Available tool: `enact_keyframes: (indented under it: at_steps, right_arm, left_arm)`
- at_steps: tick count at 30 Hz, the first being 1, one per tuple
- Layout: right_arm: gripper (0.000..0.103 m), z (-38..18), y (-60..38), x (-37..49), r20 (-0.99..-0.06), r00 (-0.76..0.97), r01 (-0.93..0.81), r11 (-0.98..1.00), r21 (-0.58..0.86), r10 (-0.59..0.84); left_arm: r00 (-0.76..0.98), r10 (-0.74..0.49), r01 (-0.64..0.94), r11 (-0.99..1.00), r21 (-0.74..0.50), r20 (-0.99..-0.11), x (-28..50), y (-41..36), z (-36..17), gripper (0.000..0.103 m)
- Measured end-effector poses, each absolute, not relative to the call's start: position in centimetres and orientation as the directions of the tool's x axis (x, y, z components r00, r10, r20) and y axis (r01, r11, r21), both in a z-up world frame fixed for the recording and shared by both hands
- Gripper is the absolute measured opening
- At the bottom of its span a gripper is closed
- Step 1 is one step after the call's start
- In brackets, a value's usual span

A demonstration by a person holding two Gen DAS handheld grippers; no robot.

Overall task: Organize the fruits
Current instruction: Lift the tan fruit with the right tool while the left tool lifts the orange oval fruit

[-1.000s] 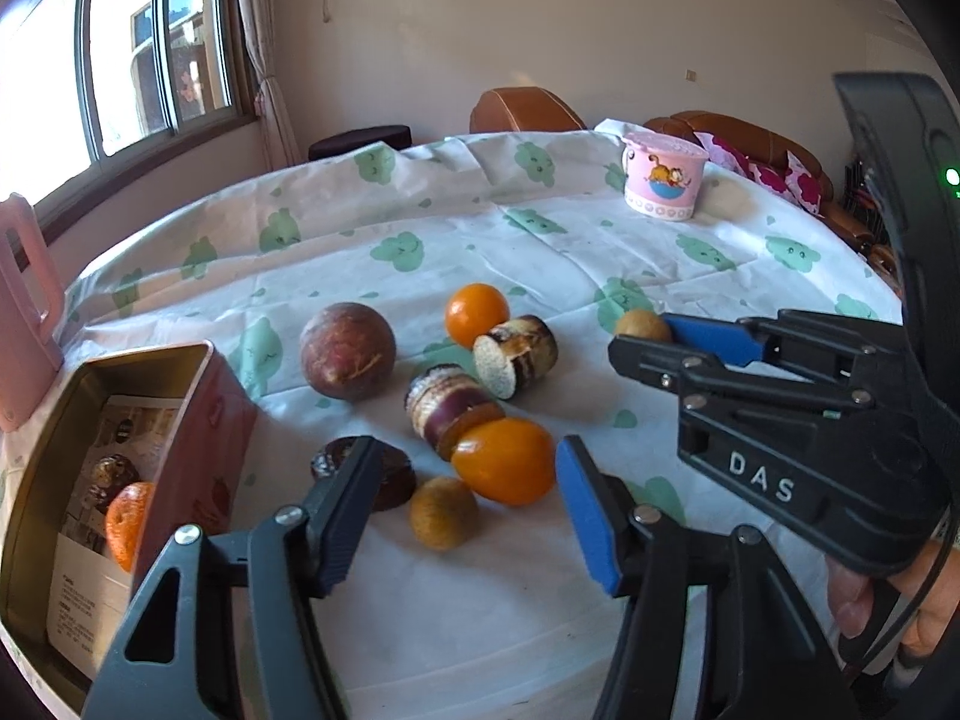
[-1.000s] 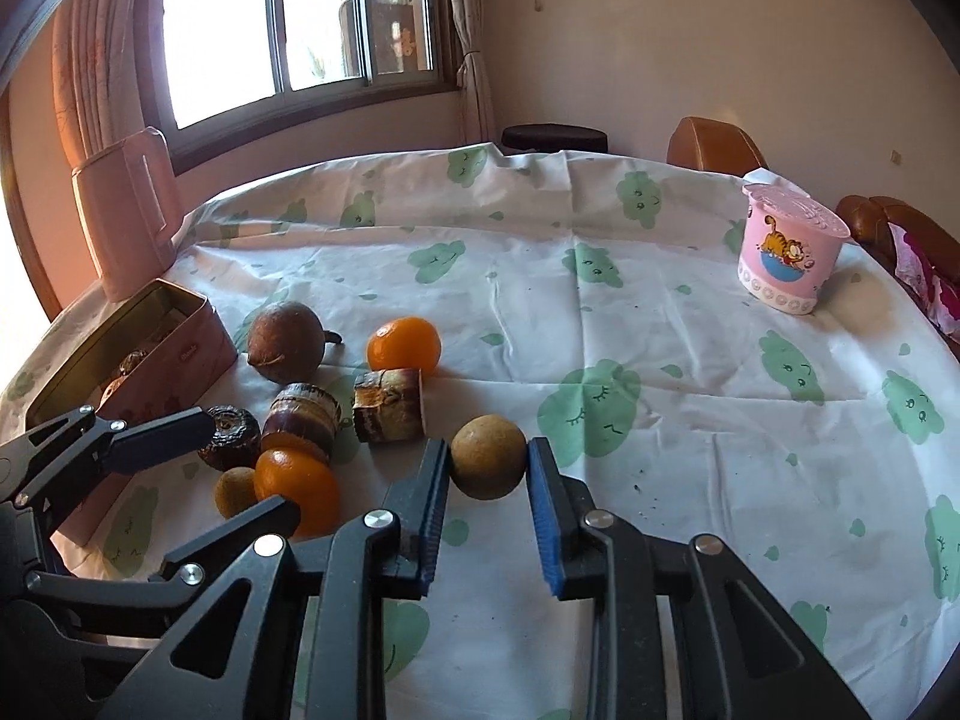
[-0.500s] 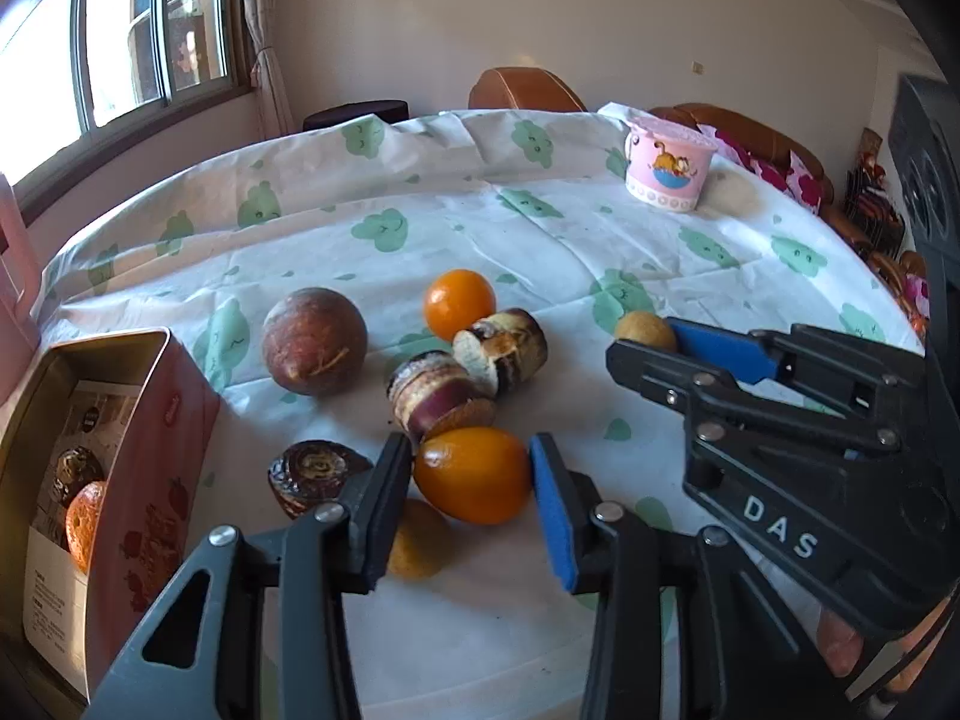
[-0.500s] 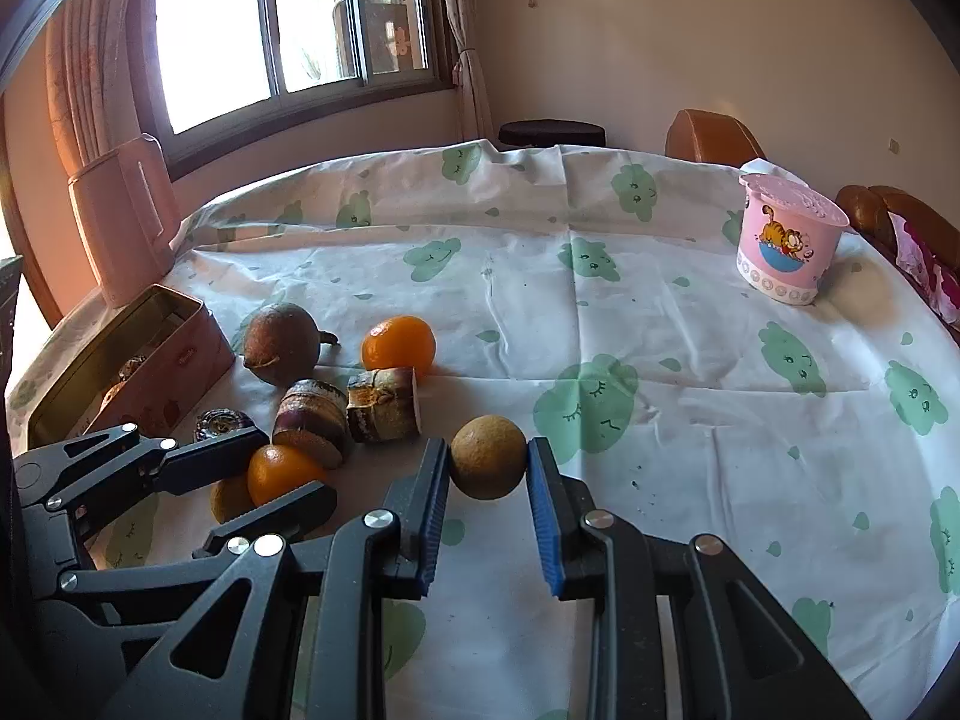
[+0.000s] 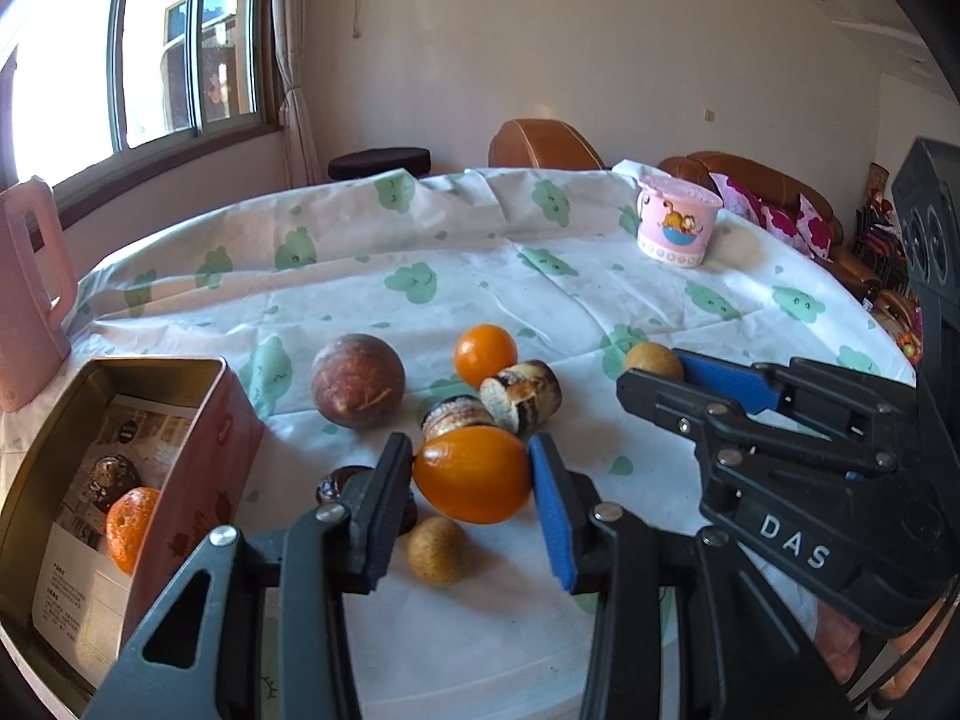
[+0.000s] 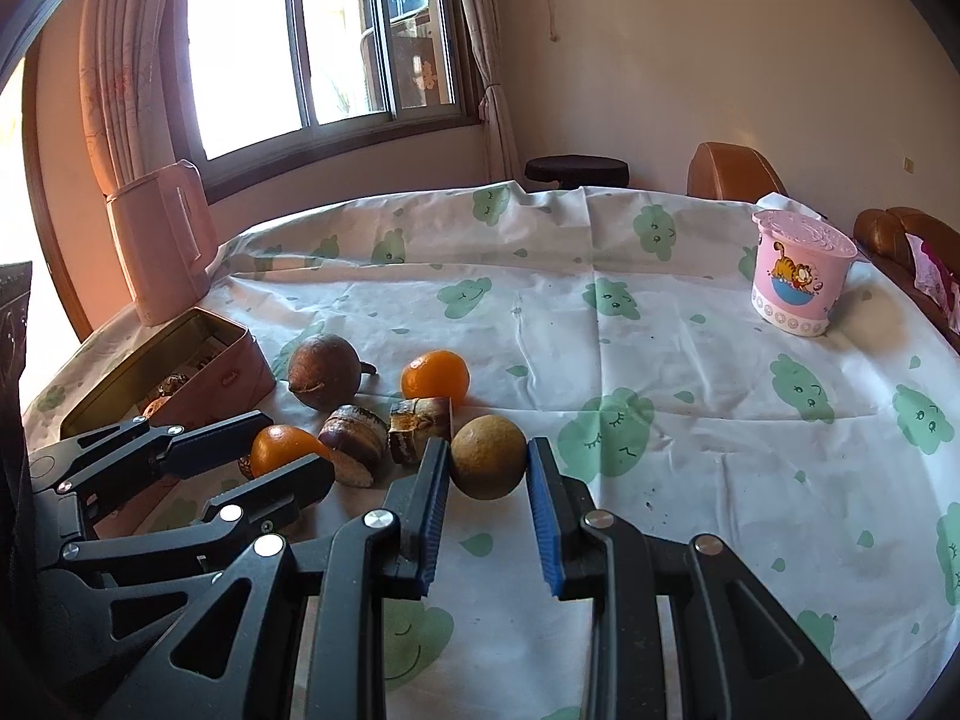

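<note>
Your left gripper (image 5: 471,474) now clamps the orange (image 5: 473,474), lifted since before; your right gripper (image 6: 487,465) fingers stay pressed on the brown fruit (image 6: 487,465); tin (image 5: 180,483) at the bench's left edge.

A round brown fruit (image 6: 487,457) is flanked by the right gripper (image 6: 487,483), whose jaws are seen touching its sides.

1. The left gripper (image 5: 471,495) finger covers most of the dark wrinkled fruit (image 5: 336,483) beside the pink tin (image 5: 198,480).
2. The picture's left edge crops the pink jug (image 5: 27,294) behind the tin.
3. Printed text on the tin's paper liner (image 5: 78,588) is too small to read.
</note>
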State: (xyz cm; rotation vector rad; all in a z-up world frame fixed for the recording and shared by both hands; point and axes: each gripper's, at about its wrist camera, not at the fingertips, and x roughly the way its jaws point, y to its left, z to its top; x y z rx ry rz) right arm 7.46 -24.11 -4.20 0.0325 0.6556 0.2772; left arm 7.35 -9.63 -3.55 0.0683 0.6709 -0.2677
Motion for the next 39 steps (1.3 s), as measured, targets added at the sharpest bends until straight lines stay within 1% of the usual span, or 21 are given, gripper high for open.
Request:
enact_keyframes:
  at_steps: [6,19,39]
  right_arm:
    - [0.028,-3.9,-24.0,7.1,-0.577,0.771,-0.257,0.961,0.106,0.270]
    - [0.028,-3.2,-23.9,5.9,-0.526,0.807,-0.266,0.960,0.085,0.270]
    - [0.028,-2.5,-23.9,4.6,-0.454,0.852,-0.264,0.963,0.059,0.262]
  left_arm:
    - [0.784,-0.214,0.246,0.969,-0.026,-0.583,6.7,-9.1,-3.0,0.042]
    - [0.823,-0.203,0.219,0.975,-0.033,-0.531,5.9,-8.4,-2.4,0.042]
    - [0.860,-0.186,0.196,0.980,-0.029,-0.476,4.8,-8.0,-1.9,0.042]
